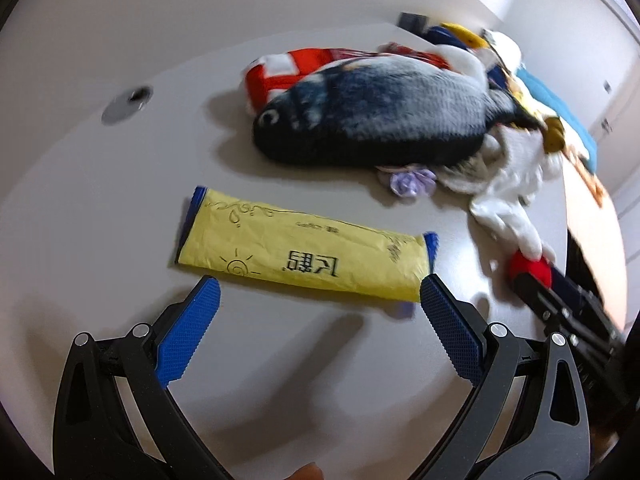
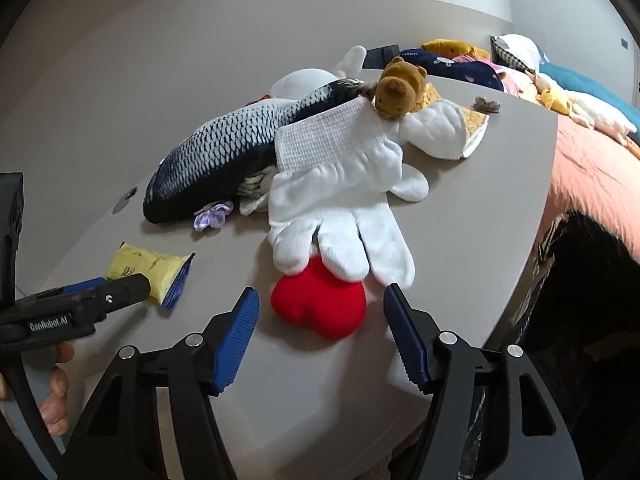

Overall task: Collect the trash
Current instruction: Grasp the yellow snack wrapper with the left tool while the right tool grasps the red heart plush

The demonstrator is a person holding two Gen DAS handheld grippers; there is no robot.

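Note:
A yellow wrapper (image 1: pixel 304 256) with blue ends lies flat on the grey table (image 1: pixel 100 220). My left gripper (image 1: pixel 320 288) hovers open just in front of it, its jaws spread almost as wide as the wrapper is long. A red plush heart (image 2: pixel 320 308) sits near the table's front edge, partly under the fingers of a white glove (image 2: pixel 340 200). My right gripper (image 2: pixel 320 294) is open around the heart, with a small gap between each pad and it. In the right wrist view the wrapper (image 2: pixel 148 272) shows beside a left gripper finger (image 2: pixel 120 292).
A big fish plush (image 1: pixel 380 120) lies behind the wrapper amid a red-and-white cloth (image 1: pixel 280 68), a purple scrap (image 2: pixel 212 216), a brown bear (image 2: pixel 400 88) and a white pad (image 2: pixel 440 132). A dark bag (image 2: pixel 592 312) hangs off the table's right edge. A bed (image 2: pixel 592 168) stands beyond.

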